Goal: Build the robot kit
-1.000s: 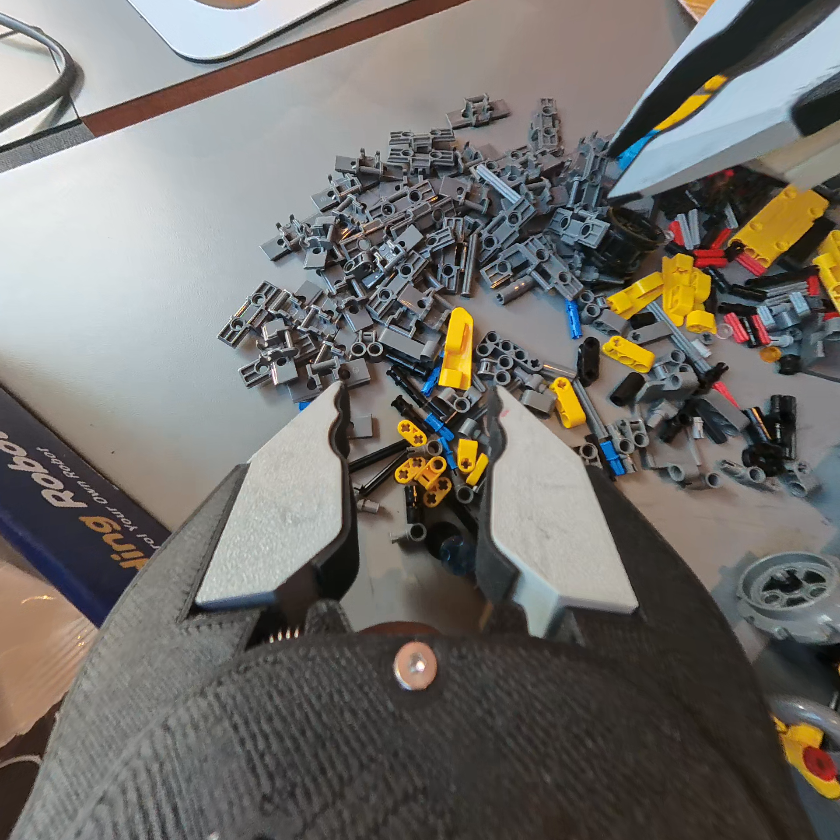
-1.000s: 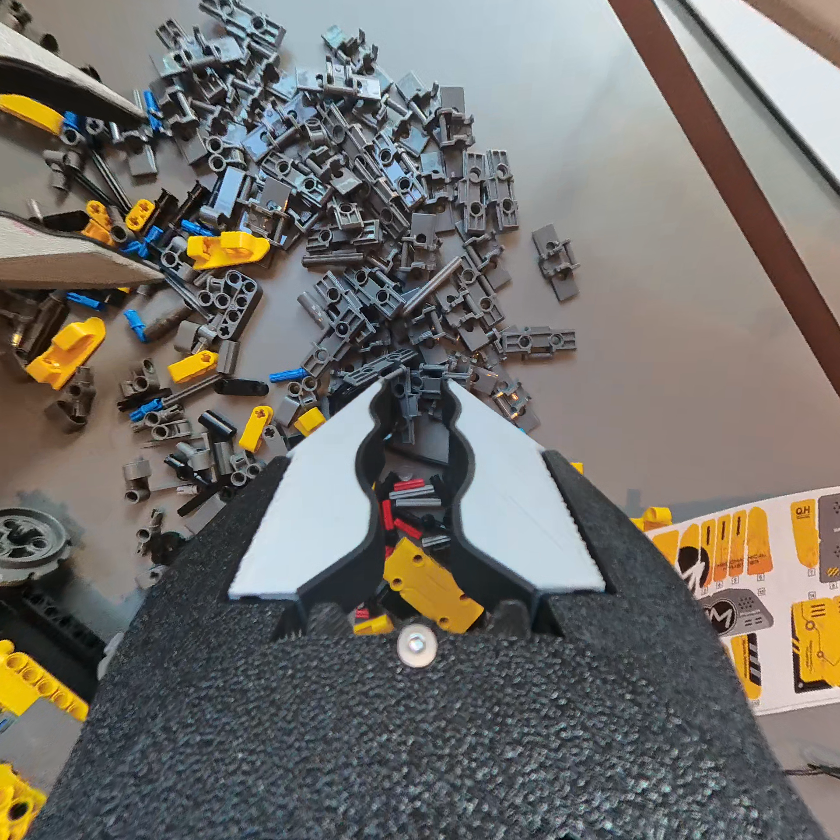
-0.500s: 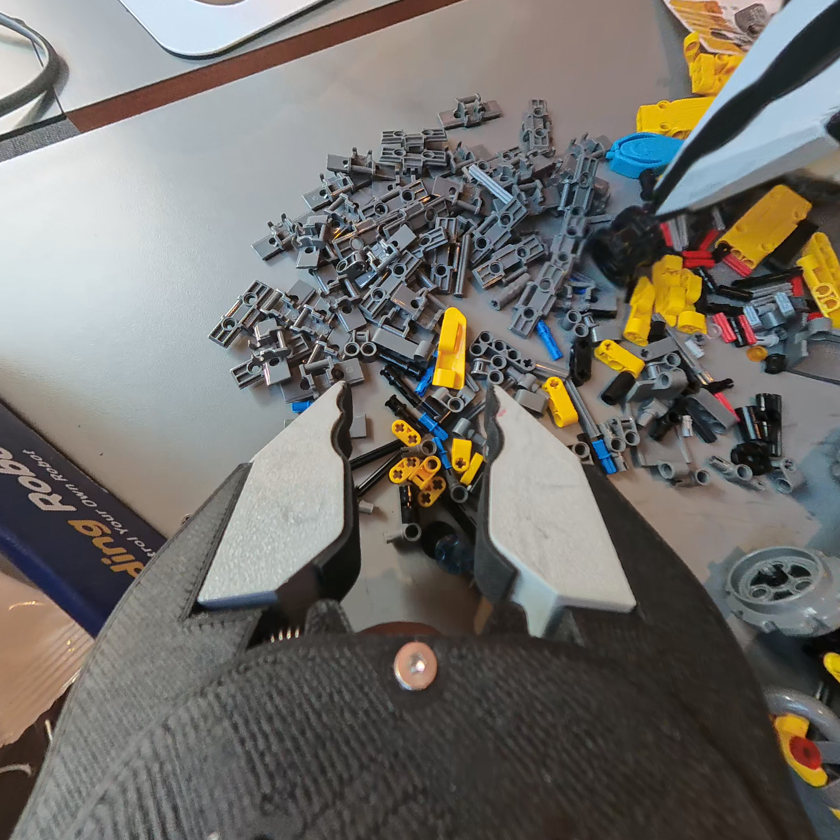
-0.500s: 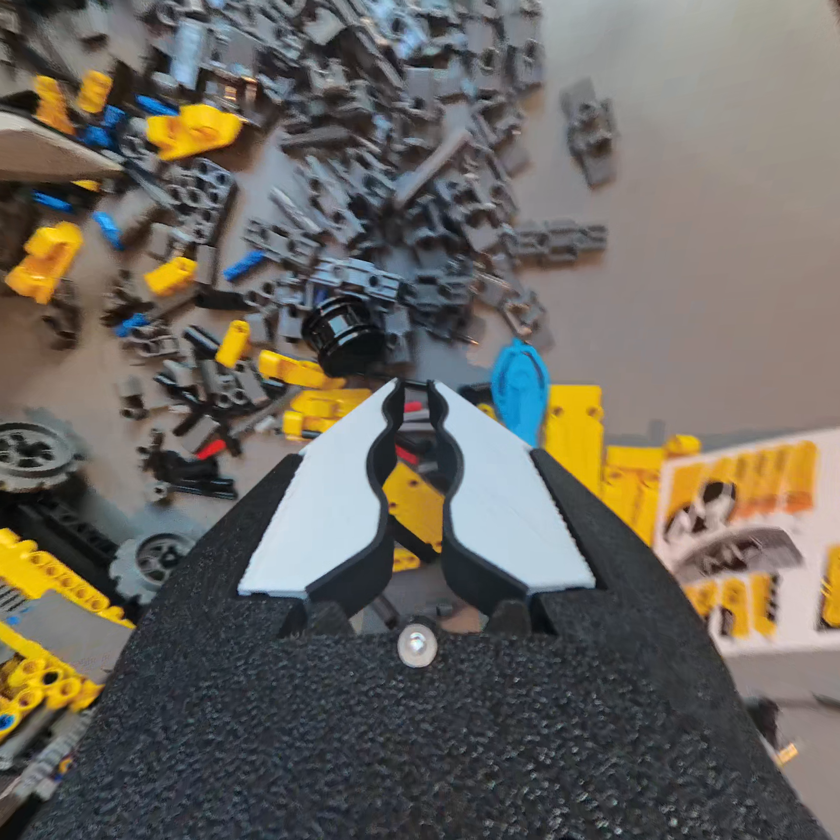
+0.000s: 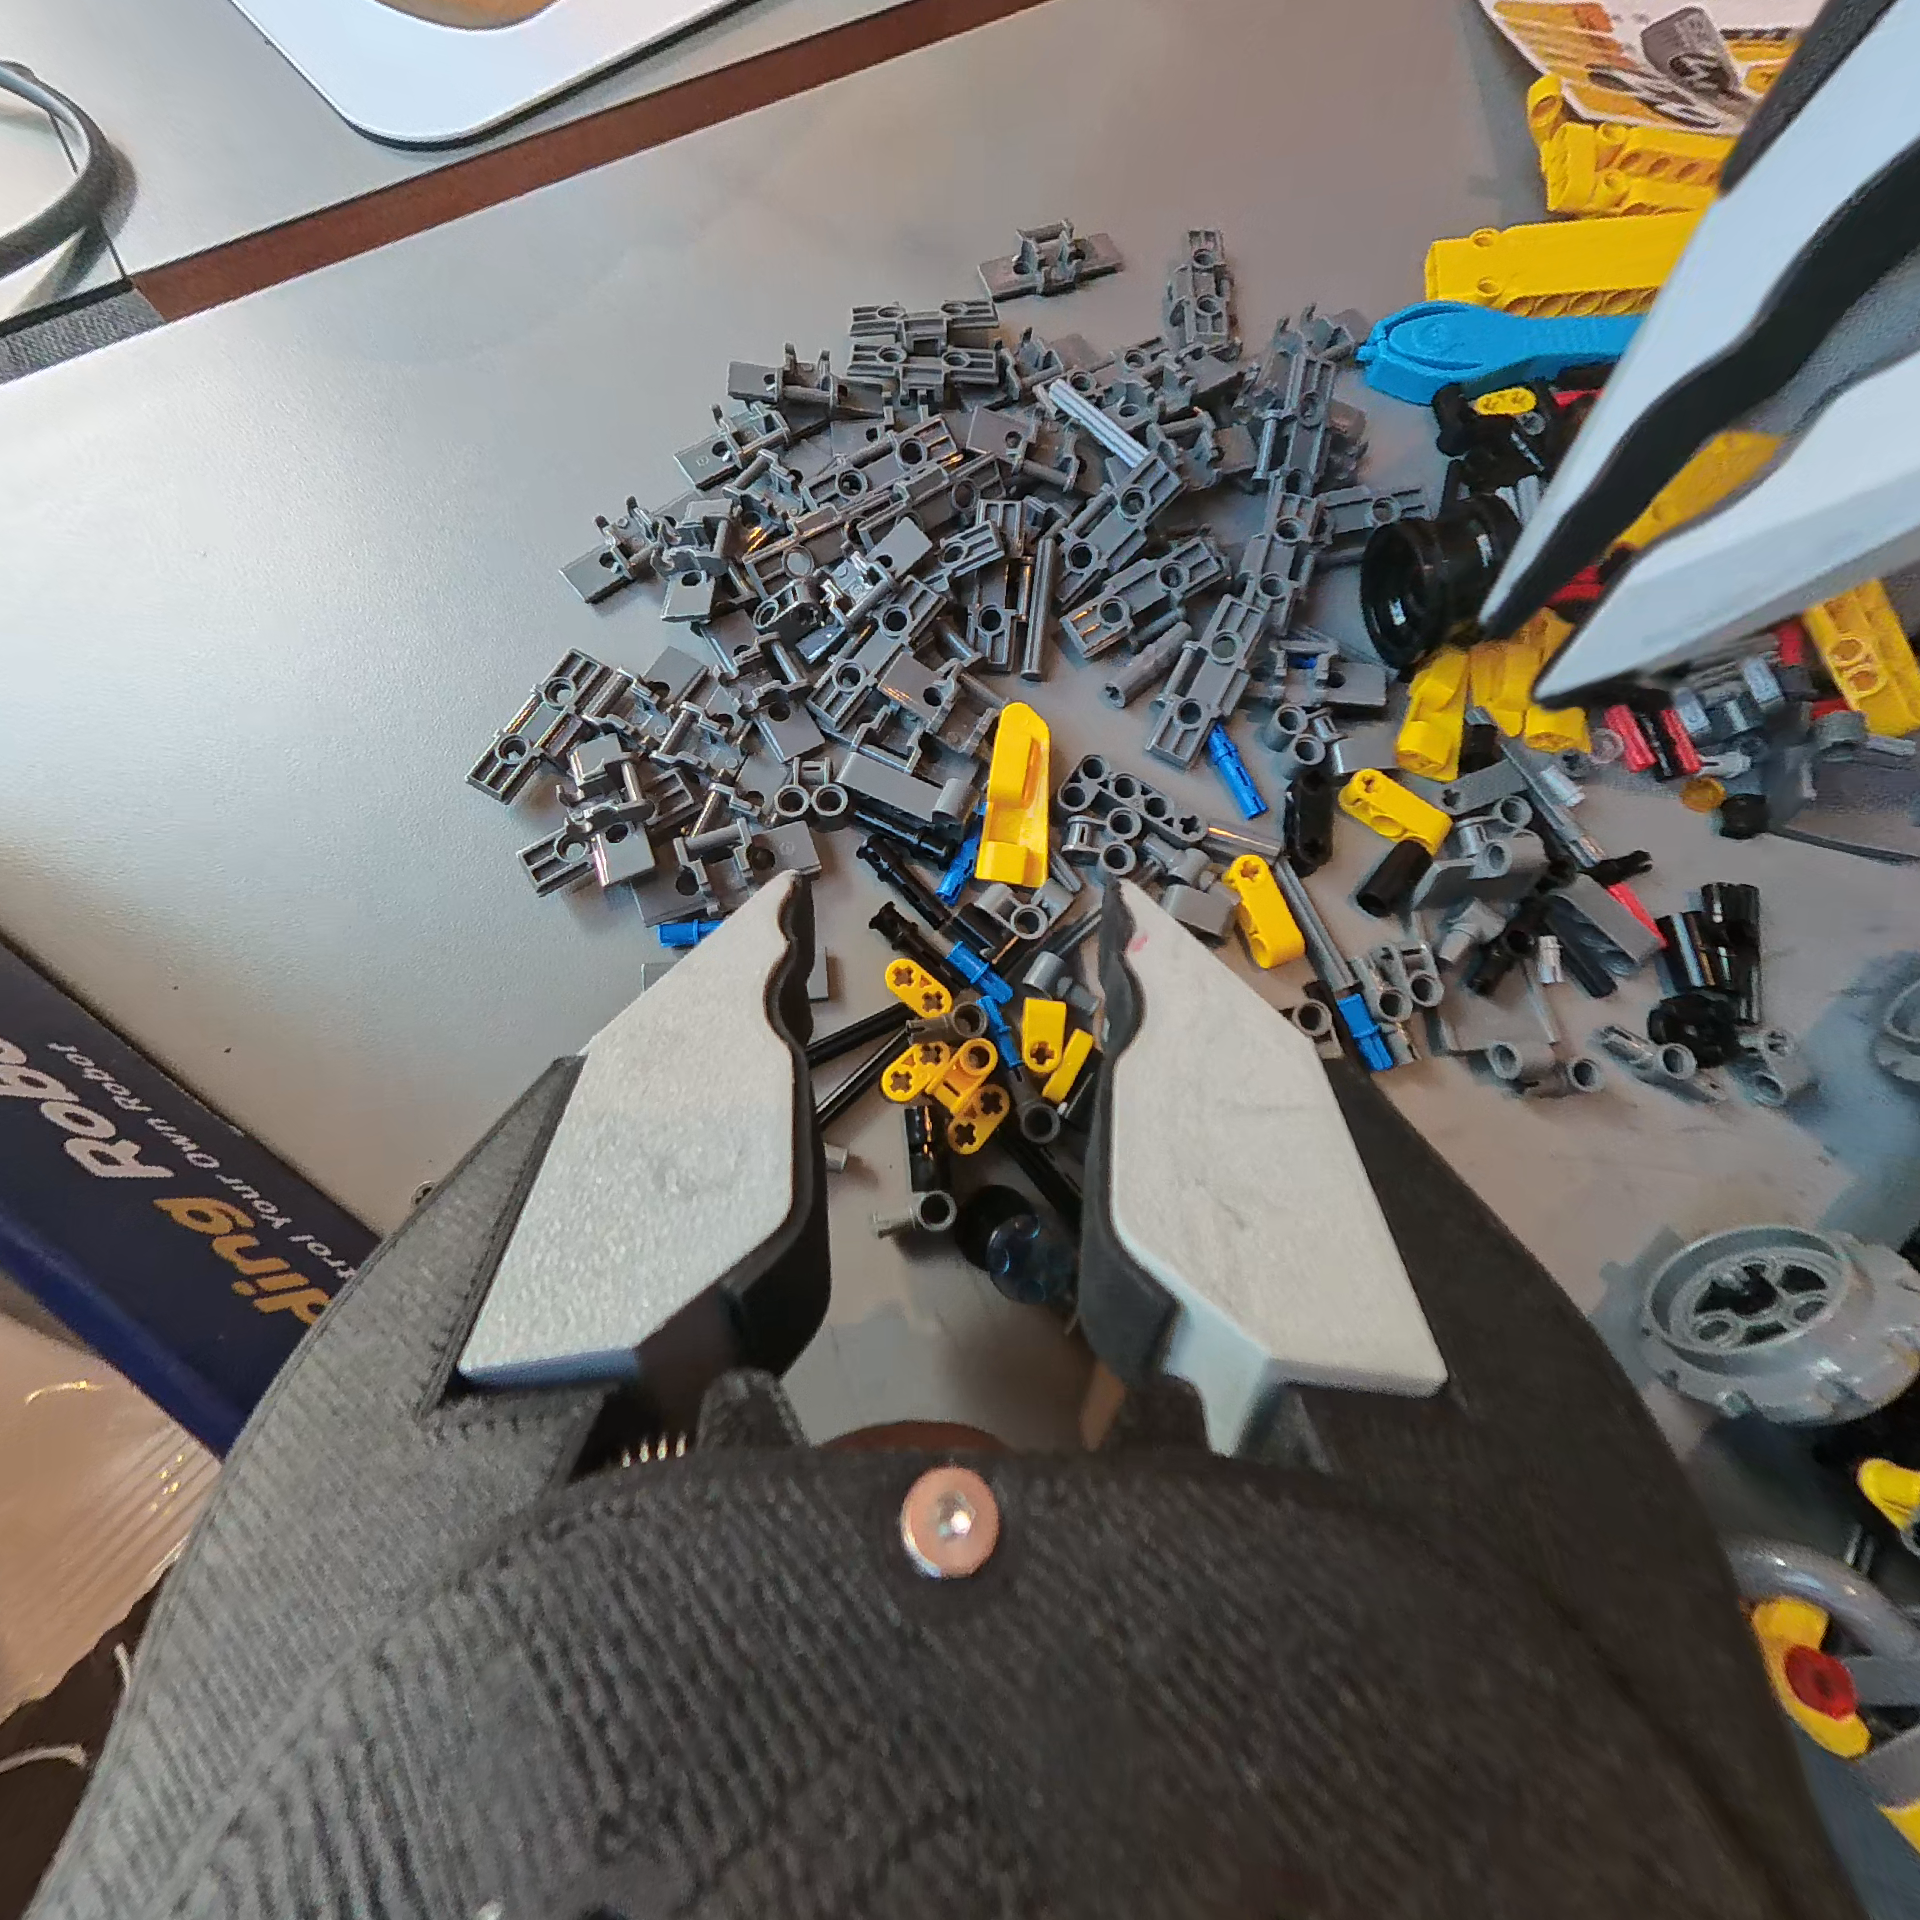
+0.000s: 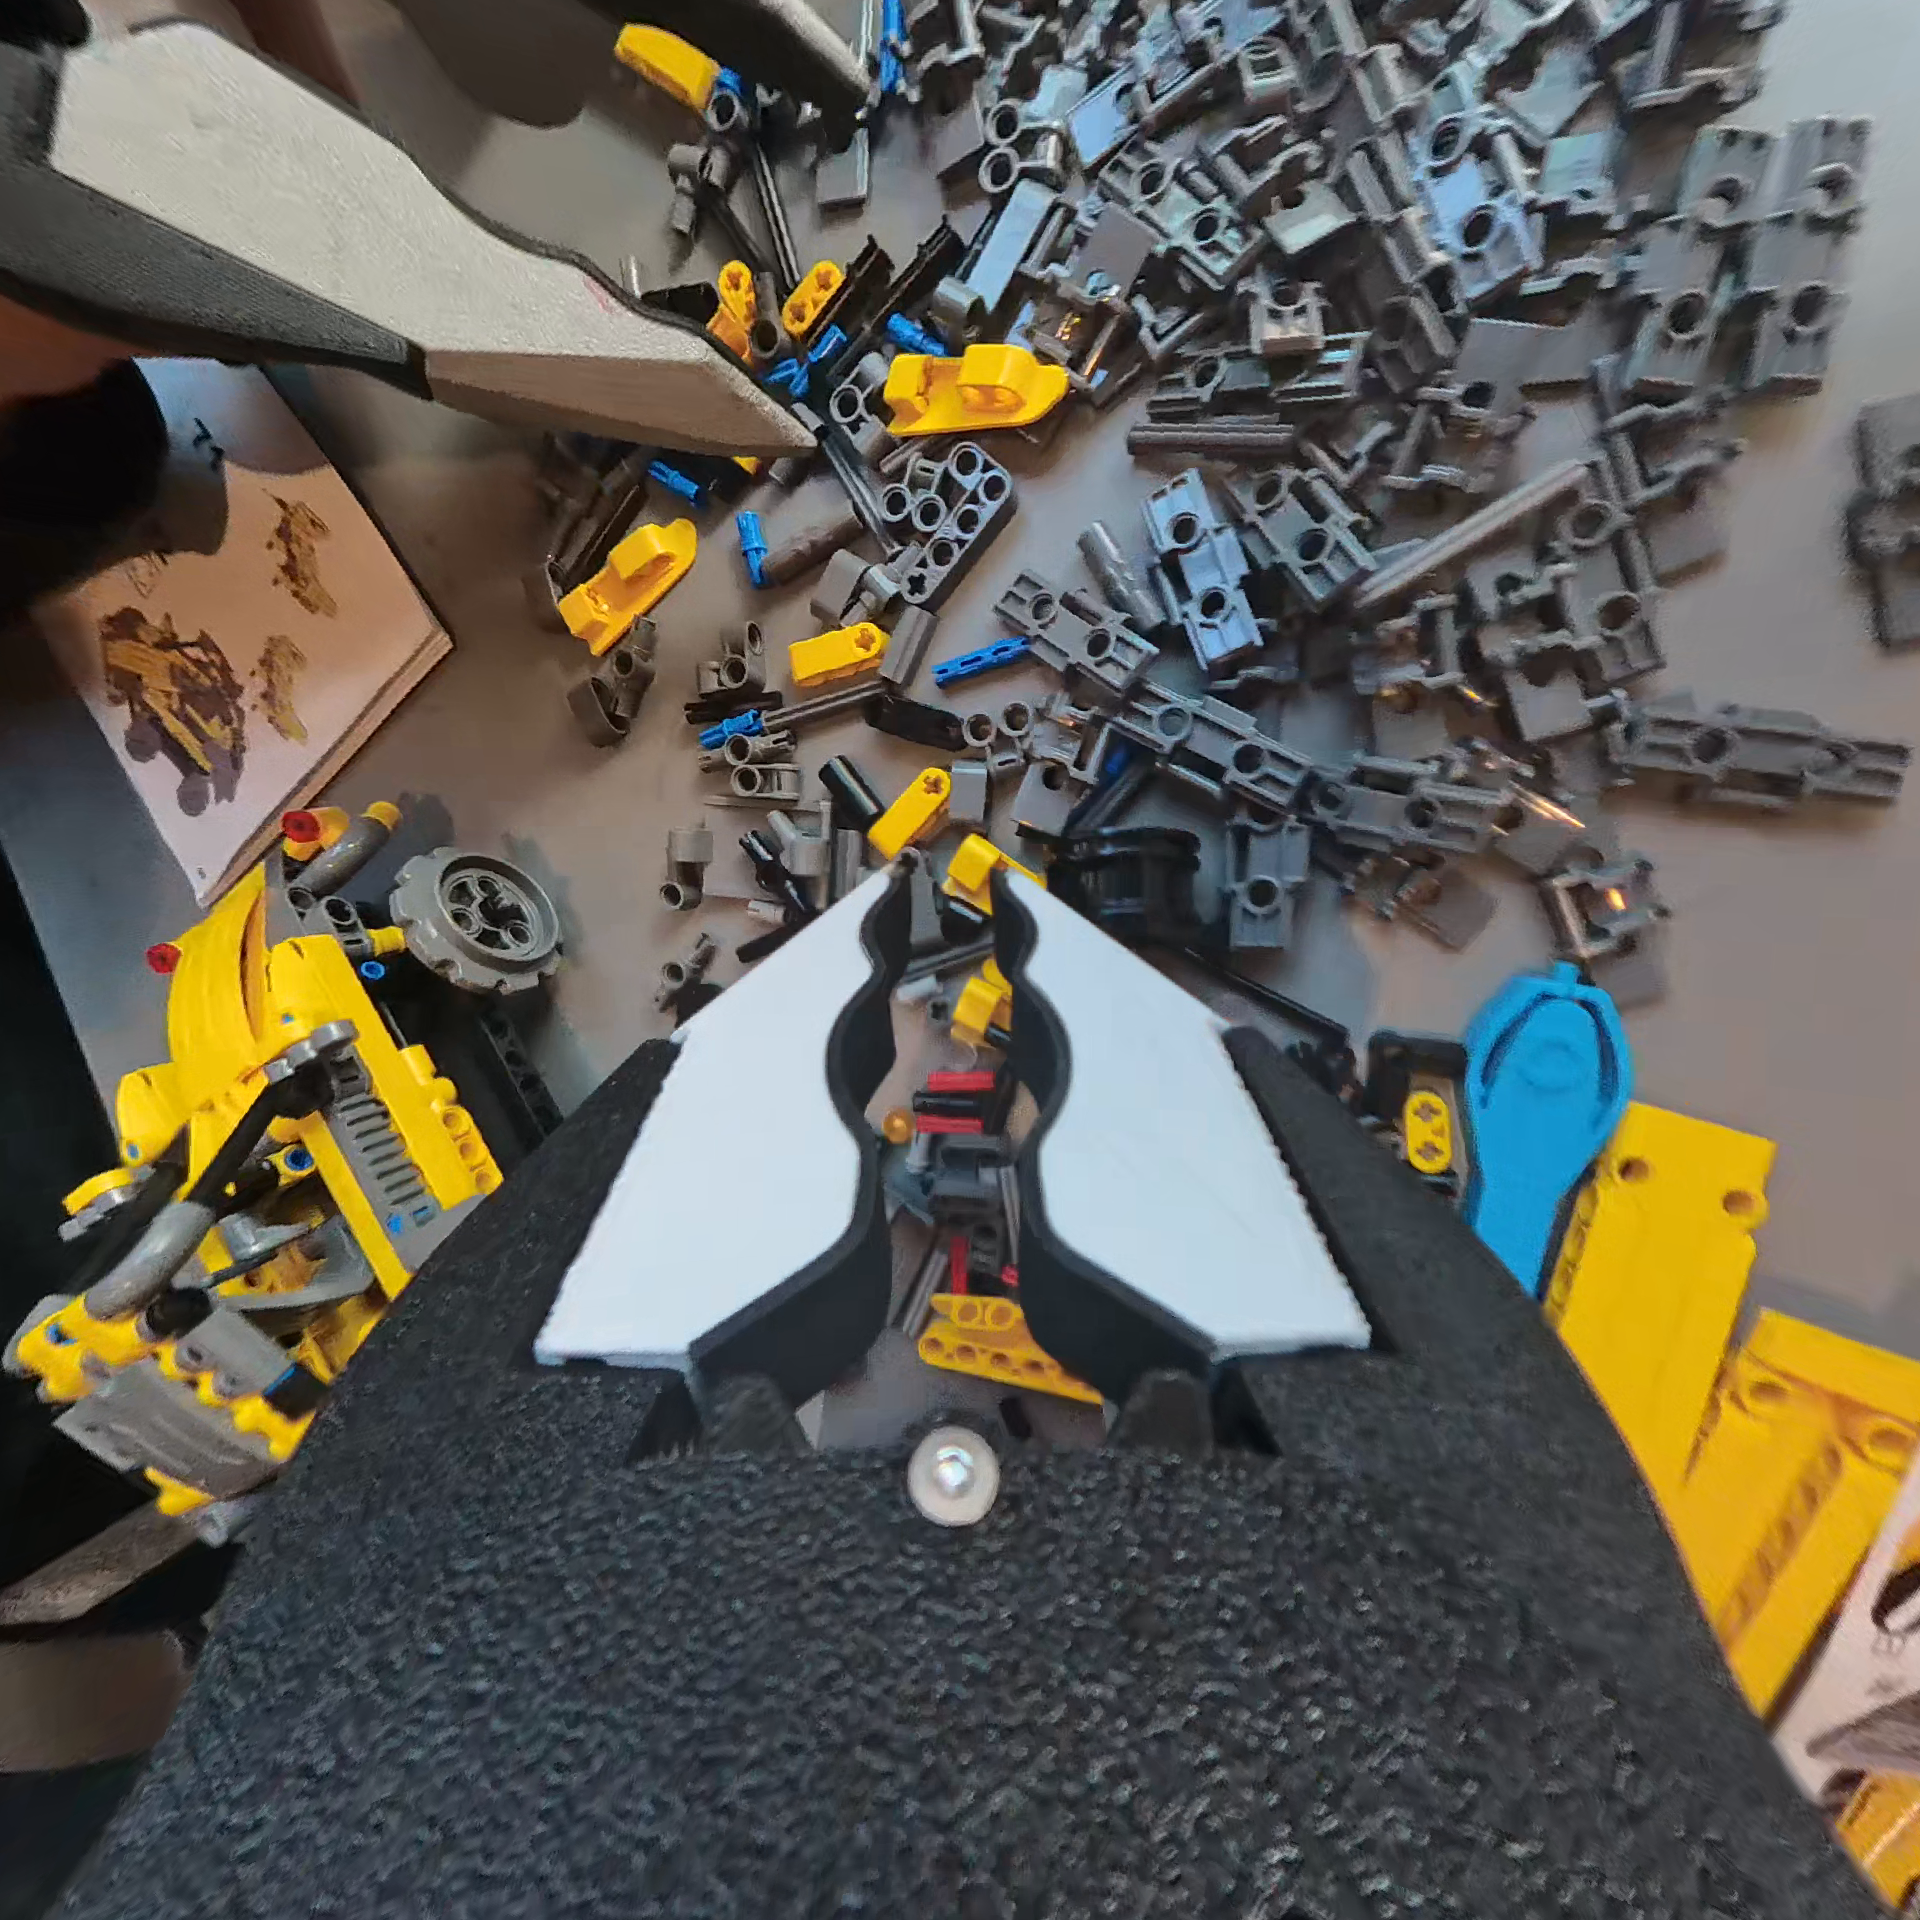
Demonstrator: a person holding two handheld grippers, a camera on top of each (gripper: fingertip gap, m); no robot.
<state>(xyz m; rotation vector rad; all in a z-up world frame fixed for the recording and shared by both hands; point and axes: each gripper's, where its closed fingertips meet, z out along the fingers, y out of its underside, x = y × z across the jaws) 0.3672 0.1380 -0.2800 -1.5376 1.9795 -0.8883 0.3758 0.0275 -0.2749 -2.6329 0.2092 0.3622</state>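
A pile of small grey building-toy parts [image 5: 935, 540] lies on the grey table [image 5: 312, 520], with yellow, blue, black and red pieces beside it. My left gripper [image 5: 956, 894] is open and empty, low over small yellow connectors [image 5: 940, 1060]. A yellow curved piece [image 5: 1013, 795] lies just past its tips. My right gripper [image 6: 948, 875] has its jaws a narrow gap apart and holds nothing, over small yellow and black pieces. It shows at the upper right of the left wrist view [image 5: 1527, 655], beside a black wheel hub [image 5: 1423, 582]. The left gripper's finger [image 6: 416, 312] shows at the upper left.
A partly built yellow model [image 6: 260, 1143] and a grey wheel [image 6: 478, 920] sit at the left. An open booklet [image 6: 239, 644] lies behind them. A blue tool [image 6: 1548, 1101] and yellow panels [image 6: 1662, 1299] lie at the right. A dark blue book [image 5: 135, 1174] lies at the table's left edge. It is some 11 cm from my right tips to the grey wheel [image 6: 478, 920]. Look for it in the left wrist view [image 5: 1794, 1298] too.
My right gripper has drawn back off the grey pile, turned, and now sits over the mixed yellow and black pieces by the black hub. My left gripper has hardly moved.
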